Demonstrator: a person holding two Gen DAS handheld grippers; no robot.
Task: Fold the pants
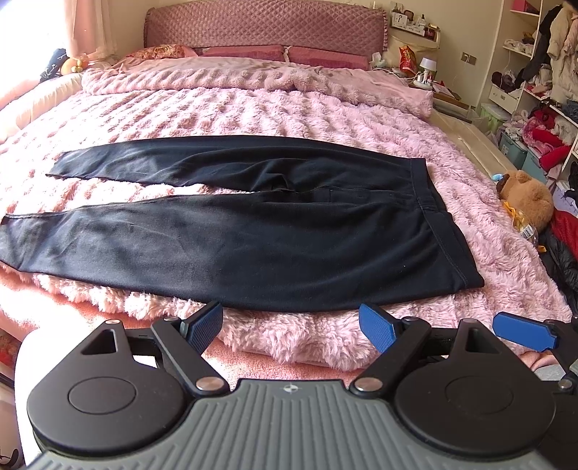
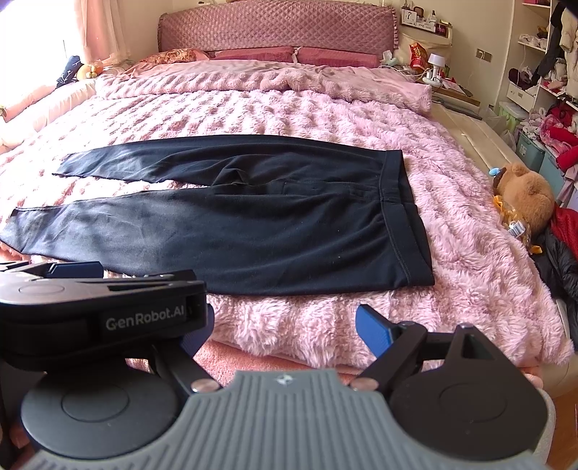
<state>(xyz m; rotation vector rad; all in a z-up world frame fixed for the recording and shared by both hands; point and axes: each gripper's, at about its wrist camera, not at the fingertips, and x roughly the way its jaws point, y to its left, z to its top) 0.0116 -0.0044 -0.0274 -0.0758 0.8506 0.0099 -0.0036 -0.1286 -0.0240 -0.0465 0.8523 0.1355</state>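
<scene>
Left wrist view, black pants [image 1: 253, 231] flat on pink blanket [image 1: 253, 108], waistband right, left gripper [image 1: 290, 325] spread empty near, right gripper [image 2: 285, 329] seemingly spread too, one finger hidden.

Pink bedding, black pants, blue pads

We saw plain black pants [image 1: 231, 224] on a fluffy pink blanket [image 1: 253, 108] with a tufted, chequered texture, a quilted mauve headboard [image 1: 263, 25] with diamond stitching at the top of the frame, rose pillows [image 1: 245, 53] under it, a brown teddy bear [image 1: 527, 199] at the right edge, and black grippers' blue pads [image 1: 206, 327] on a ribbed grey body at the bottom.
</scene>
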